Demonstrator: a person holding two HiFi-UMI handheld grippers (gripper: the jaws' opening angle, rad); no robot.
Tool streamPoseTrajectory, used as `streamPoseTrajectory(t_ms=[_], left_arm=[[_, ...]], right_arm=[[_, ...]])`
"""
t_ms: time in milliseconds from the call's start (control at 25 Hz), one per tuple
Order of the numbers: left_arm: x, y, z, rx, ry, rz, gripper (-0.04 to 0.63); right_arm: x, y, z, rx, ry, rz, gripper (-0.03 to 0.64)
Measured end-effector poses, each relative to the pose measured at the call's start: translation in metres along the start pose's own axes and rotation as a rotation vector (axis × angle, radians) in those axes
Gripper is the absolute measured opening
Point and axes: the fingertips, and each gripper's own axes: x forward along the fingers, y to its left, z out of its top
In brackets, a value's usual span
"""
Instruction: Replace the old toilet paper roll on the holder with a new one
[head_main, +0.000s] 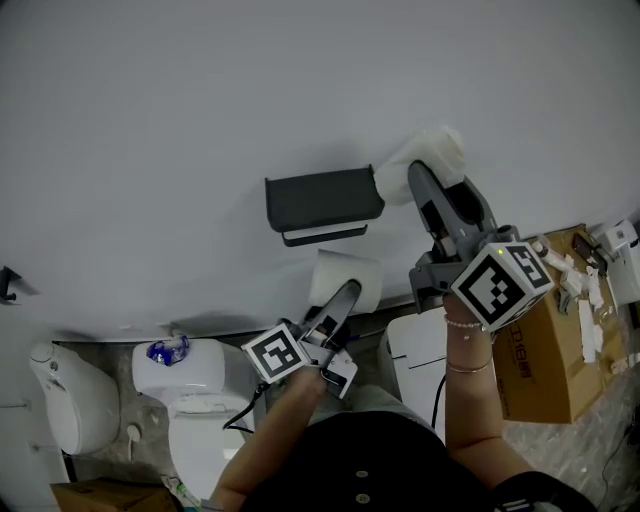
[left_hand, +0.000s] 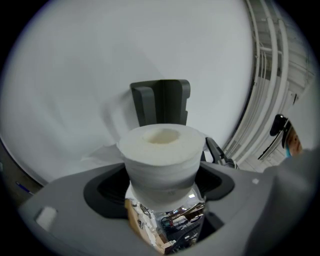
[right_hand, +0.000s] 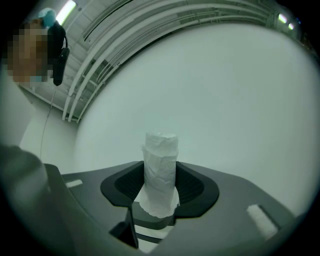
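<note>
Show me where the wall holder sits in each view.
Head view: holder at centre, on the wall, above the full roll.
Left gripper view: upper middle, behind the full roll.
Right gripper view: not in it; only the thin roll and the wall.
Shared landmark: the white wall, in all three.

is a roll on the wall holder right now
No, the dark grey plastic wall holder carries nothing on its bar.
</note>
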Motion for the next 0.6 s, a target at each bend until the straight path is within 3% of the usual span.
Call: streamPoseTrajectory(t_ms=[240, 600], left_arm=[[0.012, -0.001, -0.014, -0.007, 0.038, -0.005, 0.403], [0.011, 0.005, -0.021, -0.005, 0.053, 0.022, 0.403]], right_arm=[[-0.032, -0.037, -0.003, 0.154, -0.083, -0.069, 0.179], [-0.052, -0.068, -0.041, 0.338, -0.110, -0.129, 0.178]])
